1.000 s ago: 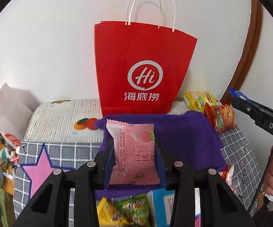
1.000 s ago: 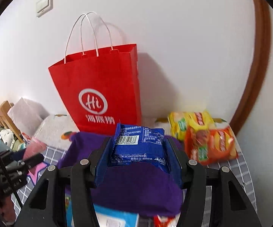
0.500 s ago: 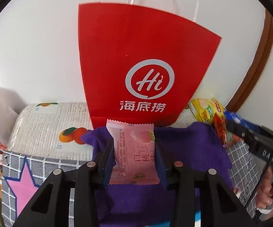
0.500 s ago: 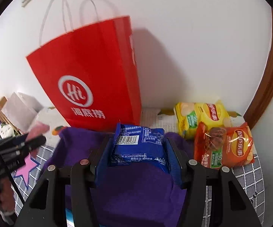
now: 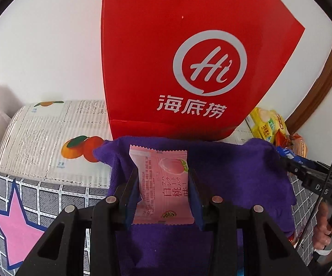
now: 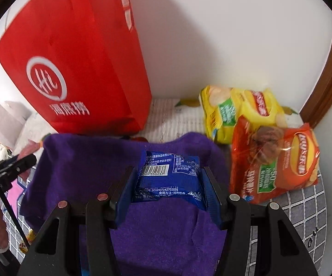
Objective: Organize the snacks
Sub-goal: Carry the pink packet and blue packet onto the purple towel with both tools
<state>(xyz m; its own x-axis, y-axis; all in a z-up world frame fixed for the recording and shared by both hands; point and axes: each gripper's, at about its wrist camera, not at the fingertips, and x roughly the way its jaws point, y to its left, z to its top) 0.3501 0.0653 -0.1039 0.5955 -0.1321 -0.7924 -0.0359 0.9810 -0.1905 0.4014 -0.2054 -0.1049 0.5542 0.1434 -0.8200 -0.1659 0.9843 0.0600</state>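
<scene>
Left tongs (image 5: 163, 184) clamped on upright pink peach-print snack packet (image 5: 163, 188), right tongs (image 6: 168, 181) on blue foil snack packet (image 6: 169, 179); both hung above purple cloth (image 5: 235, 161), red paper bag (image 5: 189, 57) just beyond, nearer left

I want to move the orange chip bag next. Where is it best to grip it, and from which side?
Grip the orange chip bag at its flat sealed upper edge, coming from above on the side of the purple cloth. The bag lies flat and puffy, and the yellow chip bag overlaps its far end, so the middle would probably slip.
</scene>
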